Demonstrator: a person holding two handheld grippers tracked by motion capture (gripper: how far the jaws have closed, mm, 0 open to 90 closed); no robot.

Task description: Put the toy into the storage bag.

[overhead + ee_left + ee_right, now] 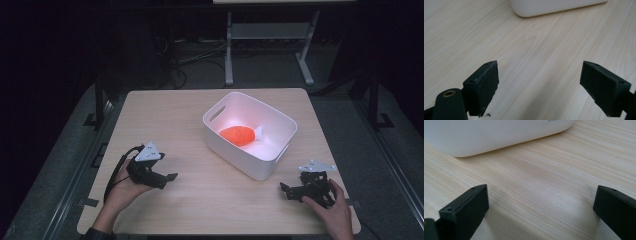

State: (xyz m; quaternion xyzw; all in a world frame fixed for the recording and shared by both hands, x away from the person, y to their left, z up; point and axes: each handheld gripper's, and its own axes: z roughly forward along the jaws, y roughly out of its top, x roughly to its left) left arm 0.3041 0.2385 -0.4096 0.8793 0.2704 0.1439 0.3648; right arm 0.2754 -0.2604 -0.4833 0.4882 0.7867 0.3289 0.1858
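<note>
Both tongs are gaping empty: the left gripper (167, 178) and right gripper (286, 190) are resting near the pale wooden bench's (165, 115) front corners, flanking the white plastic tub (272, 152) holding an orange plush toy (237, 135).

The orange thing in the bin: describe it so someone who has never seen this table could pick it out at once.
On the light wooden table stands a white plastic bin, right of centre and set at an angle. On its floor lies an orange toy, rounded, with a small white piece at one end. It is the one brightly coloured thing here; both claws rest on the table outside the bin.
</note>
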